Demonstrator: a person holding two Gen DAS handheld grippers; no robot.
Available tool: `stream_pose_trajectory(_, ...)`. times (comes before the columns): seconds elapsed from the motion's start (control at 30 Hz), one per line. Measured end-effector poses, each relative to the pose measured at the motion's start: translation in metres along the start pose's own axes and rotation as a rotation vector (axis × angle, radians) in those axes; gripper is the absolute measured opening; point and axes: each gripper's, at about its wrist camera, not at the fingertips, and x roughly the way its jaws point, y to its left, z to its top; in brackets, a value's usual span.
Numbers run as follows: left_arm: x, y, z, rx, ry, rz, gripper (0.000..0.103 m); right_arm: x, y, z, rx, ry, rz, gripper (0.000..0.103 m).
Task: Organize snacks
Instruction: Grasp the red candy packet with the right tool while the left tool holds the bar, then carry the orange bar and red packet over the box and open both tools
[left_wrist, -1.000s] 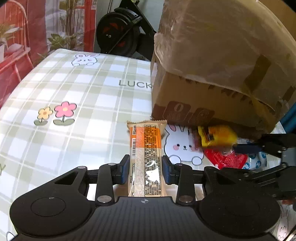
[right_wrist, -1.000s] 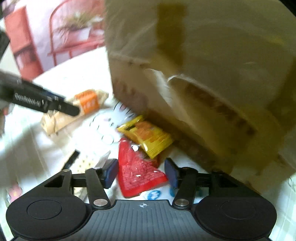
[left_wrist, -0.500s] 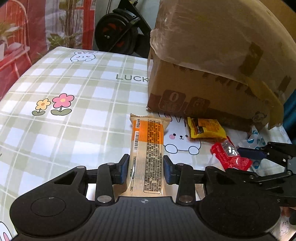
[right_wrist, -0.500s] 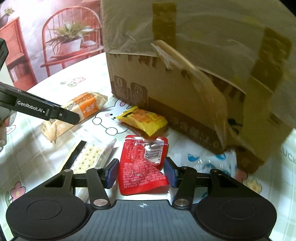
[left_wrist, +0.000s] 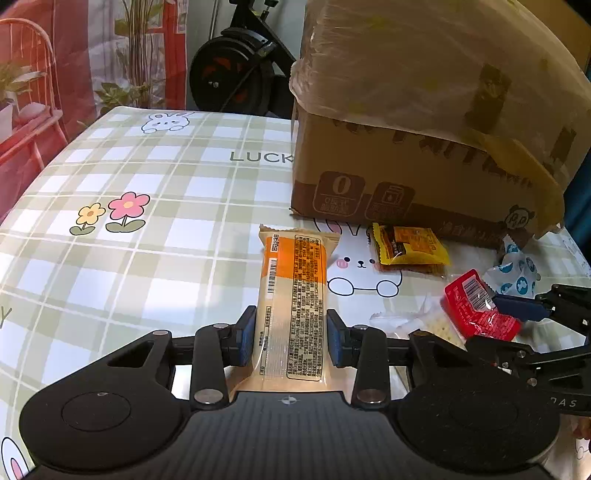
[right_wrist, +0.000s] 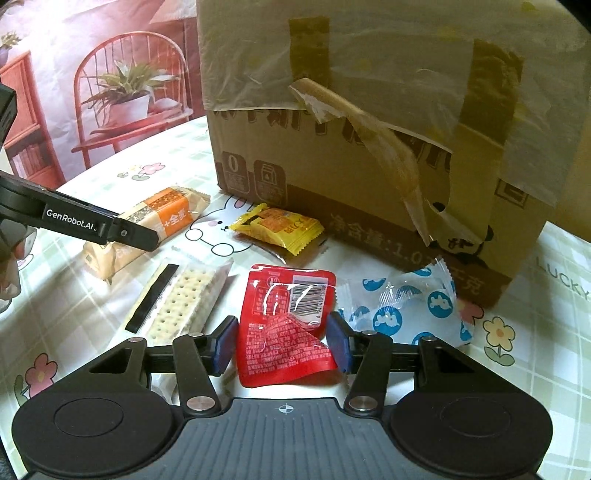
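Left wrist view: the left tool (left_wrist: 291, 338) is clamped on the orange bar (left_wrist: 291, 291), which lies on the counter (left_wrist: 147, 258) in front of the box (left_wrist: 424, 166). The right tool (right_wrist: 282, 345) is clamped on the red packet (right_wrist: 284, 328), nearer than the yellow packet (right_wrist: 277, 229) by the box

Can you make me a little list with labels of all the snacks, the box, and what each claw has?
left claw: shut on orange-and-cream bar
right claw: shut on red packet
yellow packet: on the tablecloth, by the box
cracker pack: left of the red packet
blue-and-white packet: right of the red packet
cardboard box: behind the snacks, taped
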Motion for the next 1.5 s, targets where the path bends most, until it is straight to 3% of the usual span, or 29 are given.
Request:
stream_pose_trajectory(0.4,-0.008,0.003,-0.007,0.001,-0.013,-0.012,0.039,-0.004,0.005,-0.004,-0.015,-0.018,-0.021,0.047)
stream_pose_trajectory(0.9,-0.048,0.004,-0.026,-0.034,-0.065,-0.040,0.039,-0.050,-0.003,-0.021,0.077,-0.131,0.013,0.047)
stream_pose_trajectory(1.13,-0.080,-0.001,0.001,-0.001,-0.200,-0.059,0.039,-0.093,-0.002,0.006,0.015,-0.271,0.000,0.047)
stream_pose_trajectory(1.37,-0.122,-0.017,0.053,0.058,-0.381,-0.101,0.039,-0.141,-0.022,0.066,0.008,-0.452,-0.033,0.047)
stream_pose_trajectory(1.5,-0.132,-0.034,0.092,0.103,-0.448,-0.144,0.039,-0.153,-0.043,0.108,0.047,-0.498,-0.046,0.047)
